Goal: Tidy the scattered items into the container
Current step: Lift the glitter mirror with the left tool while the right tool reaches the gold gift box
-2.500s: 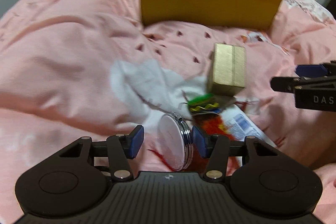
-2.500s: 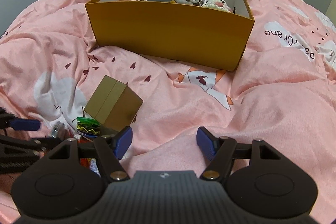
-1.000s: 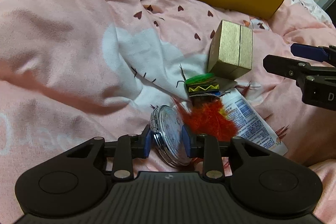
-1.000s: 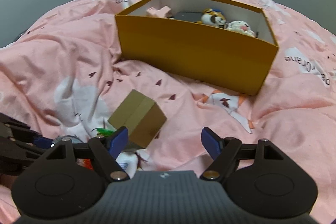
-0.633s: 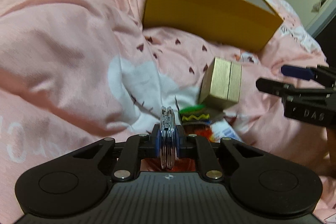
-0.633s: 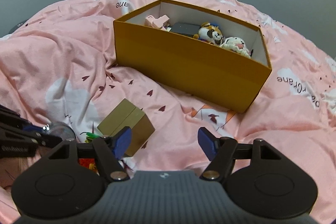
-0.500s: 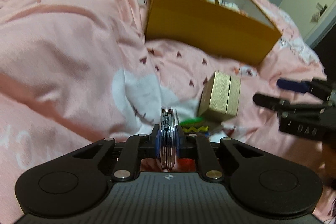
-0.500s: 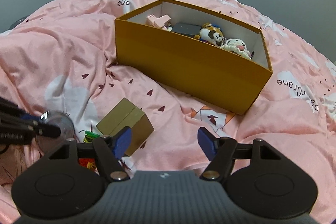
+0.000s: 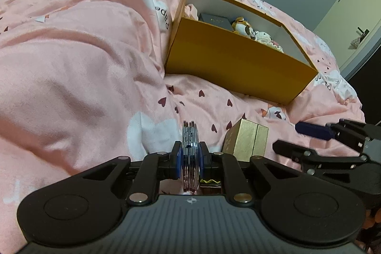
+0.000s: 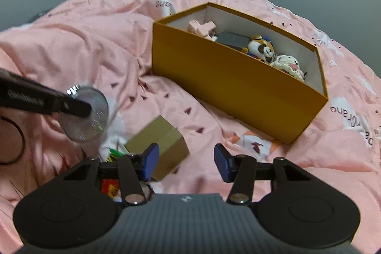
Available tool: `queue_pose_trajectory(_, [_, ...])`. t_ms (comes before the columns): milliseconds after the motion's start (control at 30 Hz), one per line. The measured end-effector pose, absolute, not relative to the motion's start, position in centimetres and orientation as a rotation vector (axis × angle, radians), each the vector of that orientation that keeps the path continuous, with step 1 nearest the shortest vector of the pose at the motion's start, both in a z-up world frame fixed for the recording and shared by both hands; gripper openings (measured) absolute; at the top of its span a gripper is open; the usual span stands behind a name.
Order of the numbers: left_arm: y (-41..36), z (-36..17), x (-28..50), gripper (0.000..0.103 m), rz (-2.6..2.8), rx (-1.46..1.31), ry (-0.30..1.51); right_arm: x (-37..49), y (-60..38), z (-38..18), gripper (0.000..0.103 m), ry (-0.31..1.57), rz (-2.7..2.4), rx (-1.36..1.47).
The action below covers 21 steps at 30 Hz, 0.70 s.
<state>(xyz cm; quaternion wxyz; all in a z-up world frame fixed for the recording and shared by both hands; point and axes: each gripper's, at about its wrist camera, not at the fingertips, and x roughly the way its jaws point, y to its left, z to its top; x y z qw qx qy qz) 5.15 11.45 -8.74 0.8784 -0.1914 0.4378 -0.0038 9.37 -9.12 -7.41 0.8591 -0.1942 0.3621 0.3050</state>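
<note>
Rumpled pink duvet (image 9: 71,68), glossy round compact (image 9: 189,154), rigid orange box (image 9: 238,63).

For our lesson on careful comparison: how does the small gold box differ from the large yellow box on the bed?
The small gold box is closed; the large yellow box is open-topped. The small gold box has a brushed metallic look, while the large yellow box is plain matt with a white inside. The small gold box is far smaller and sits tilted on the pink duvet; the large yellow box stands level and holds soft toys. Both are rectangular and rest on the duvet.
</note>
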Motion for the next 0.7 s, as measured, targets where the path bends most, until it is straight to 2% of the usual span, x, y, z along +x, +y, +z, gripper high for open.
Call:
queue_pose_trajectory(167, [11.4, -8.4, 5.1, 0.016, -0.019, -0.405, 0.899, 9.3, -7.1, -7.4, 0.053, 0.735, 0.675, -0.448])
queue_pose_trajectory(367, [11.5, -8.5, 5.0, 0.016, -0.017, -0.411, 0.905, 9.4, -6.2, -8.6, 0.041, 0.778, 0.669, -0.496])
queue_pose_trajectory(500, [11.4, -8.7, 5.1, 0.016, -0.029, -0.417, 0.904, 10.1, -6.9, -9.1, 0.029, 0.825, 0.656, -0.456])
queue_pose_trajectory(700, [11.6, -9.0, 5.2, 0.016, -0.01, -0.426, 0.91, 9.9, -6.4, -9.5, 0.026, 0.856, 0.736, -0.388])
